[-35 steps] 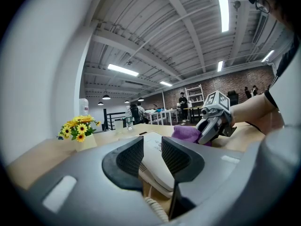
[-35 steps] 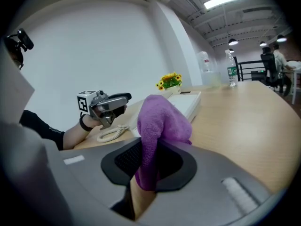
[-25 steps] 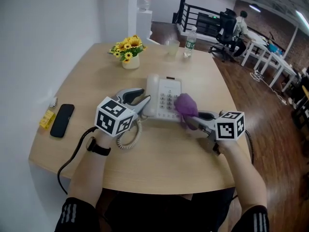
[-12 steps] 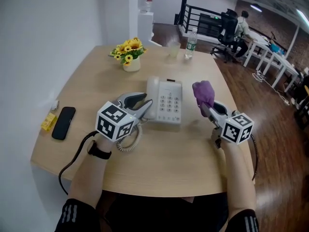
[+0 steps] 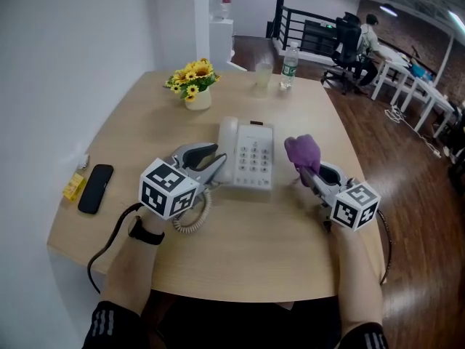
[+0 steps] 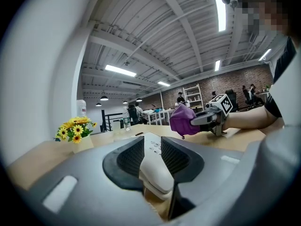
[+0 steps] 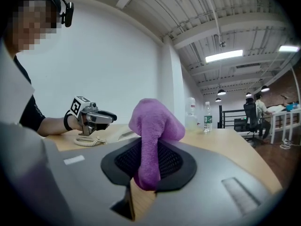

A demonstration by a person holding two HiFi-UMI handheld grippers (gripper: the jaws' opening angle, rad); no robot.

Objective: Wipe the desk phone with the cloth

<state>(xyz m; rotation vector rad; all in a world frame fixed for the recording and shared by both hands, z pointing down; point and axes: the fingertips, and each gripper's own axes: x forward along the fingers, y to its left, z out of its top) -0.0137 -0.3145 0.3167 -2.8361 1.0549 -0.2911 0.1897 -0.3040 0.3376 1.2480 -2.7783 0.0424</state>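
Pale wood desk [image 5: 254, 257] was set against a white wall [image 5: 73, 64]; the desk phone [image 5: 251, 173] was lying at its middle; the left gripper [image 5: 216, 164] was clenched on the white handset [image 6: 155, 171] at the phone's left side, a hold judged to be meant to steady the set against wiping; the right gripper [image 5: 311, 174] was clamped on the purple cloth [image 5: 301, 150], which was held bunched above the jaws just right of the phone and apparently clear of it, so that a padded fold was presented towards the set; at the far edge, a small white pot [image 5: 197, 97] was filled with yellow flowers [image 5: 192, 71]; a clear cup [image 5: 262, 73] and a bottle [image 5: 288, 58] were stood to its right, their contents not to be made out.
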